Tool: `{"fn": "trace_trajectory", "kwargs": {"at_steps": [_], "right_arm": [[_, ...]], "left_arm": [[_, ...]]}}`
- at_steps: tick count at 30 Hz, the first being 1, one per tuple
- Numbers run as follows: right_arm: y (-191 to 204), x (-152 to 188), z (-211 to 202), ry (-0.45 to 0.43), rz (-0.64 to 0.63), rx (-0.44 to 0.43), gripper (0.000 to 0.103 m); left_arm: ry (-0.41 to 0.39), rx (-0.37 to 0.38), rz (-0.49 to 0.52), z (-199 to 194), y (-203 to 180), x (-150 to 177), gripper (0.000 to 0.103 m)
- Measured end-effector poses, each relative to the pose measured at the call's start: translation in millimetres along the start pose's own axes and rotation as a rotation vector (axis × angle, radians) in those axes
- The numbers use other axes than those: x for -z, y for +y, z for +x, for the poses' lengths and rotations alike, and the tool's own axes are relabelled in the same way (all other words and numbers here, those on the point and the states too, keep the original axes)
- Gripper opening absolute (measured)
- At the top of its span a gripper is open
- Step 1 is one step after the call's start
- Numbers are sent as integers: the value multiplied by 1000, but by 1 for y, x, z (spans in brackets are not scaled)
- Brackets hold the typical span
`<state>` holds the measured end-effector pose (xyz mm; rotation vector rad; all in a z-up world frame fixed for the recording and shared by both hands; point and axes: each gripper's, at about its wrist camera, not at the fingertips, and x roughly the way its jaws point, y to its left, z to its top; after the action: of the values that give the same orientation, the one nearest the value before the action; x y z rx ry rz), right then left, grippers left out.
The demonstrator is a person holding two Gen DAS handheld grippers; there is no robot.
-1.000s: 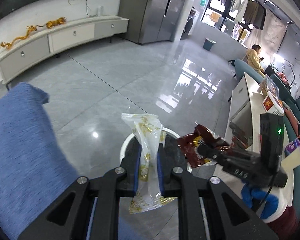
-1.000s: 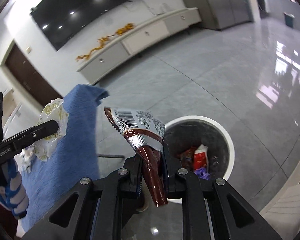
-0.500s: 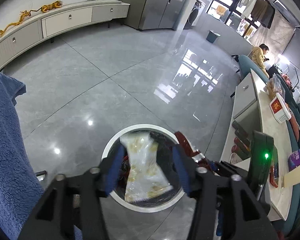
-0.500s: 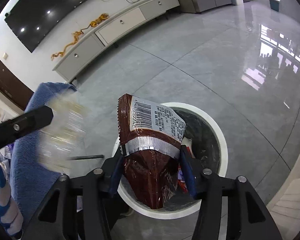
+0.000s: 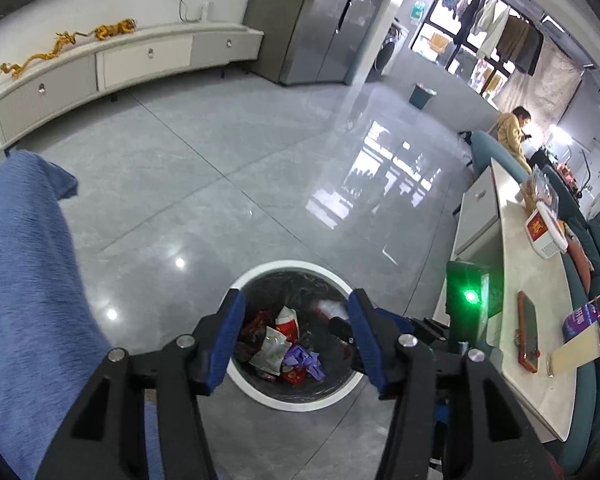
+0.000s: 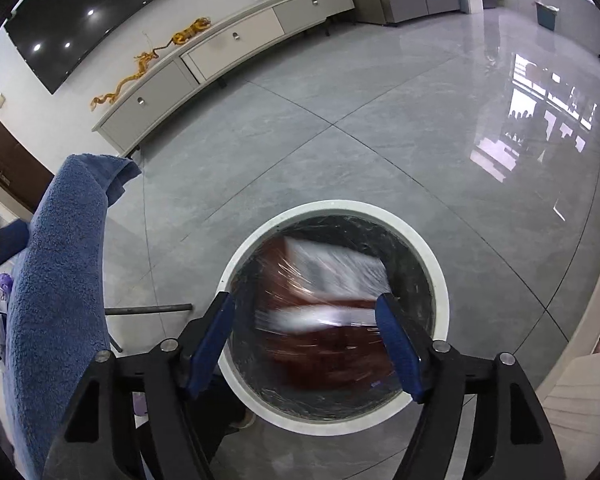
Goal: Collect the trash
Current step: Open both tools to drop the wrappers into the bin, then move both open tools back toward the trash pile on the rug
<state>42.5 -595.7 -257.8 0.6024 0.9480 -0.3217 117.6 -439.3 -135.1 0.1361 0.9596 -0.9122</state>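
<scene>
A round white-rimmed trash bin [image 5: 260, 274] with a black liner stands on the grey floor, also in the right wrist view [image 6: 332, 210]. My left gripper [image 5: 296, 312] is open and empty above it. Inside lie the clear yellow-printed wrapper [image 5: 270, 350] and several red and purple scraps. My right gripper [image 6: 306, 312] is open above the bin. A brown and silver snack wrapper [image 6: 324, 304], blurred, is falling between its fingers into the bin. The right gripper's body with a green light [image 5: 468, 296] shows right of the bin.
A blue towel [image 5: 24, 280] hangs at the left, also in the right wrist view [image 6: 60, 280]. A white counter [image 5: 536, 320] with a phone and boxes runs along the right. A TV cabinet [image 6: 228, 44] lines the far wall. A metal bar [image 6: 148, 310] lies beside the bin.
Both grippers moved over the bin and opened. The clear wrapper dropped from the left gripper into the bin. The brown wrapper left the right gripper and is falling.
</scene>
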Motion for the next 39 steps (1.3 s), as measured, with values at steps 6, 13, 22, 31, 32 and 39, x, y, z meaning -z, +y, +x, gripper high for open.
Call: {"fn": "trace_trajectory", "kwargs": {"at_steps": [6, 13, 22, 31, 32, 39], "right_arm": [[12, -6, -24, -45, -33, 15, 86], [37, -19, -73, -129, -77, 24, 91], [94, -27, -163, -284, -200, -28, 91], [171, -10, -258, -460, -365, -180, 91], [178, -8, -265, -473, -380, -199, 91], [240, 17, -301, -522, -521, -320, 91]], "left_arm": [[-83, -26, -30, -52, 15, 1, 62], [-197, -80, -31, -119, 28, 14, 62], [-367, -196, -1, -240, 51, 43, 62], [-515, -420, -33, -385, 103, 95, 62], [-528, -454, -41, -401, 111, 103, 62], [-591, -629, -156, -488, 167, 160, 62]]}}
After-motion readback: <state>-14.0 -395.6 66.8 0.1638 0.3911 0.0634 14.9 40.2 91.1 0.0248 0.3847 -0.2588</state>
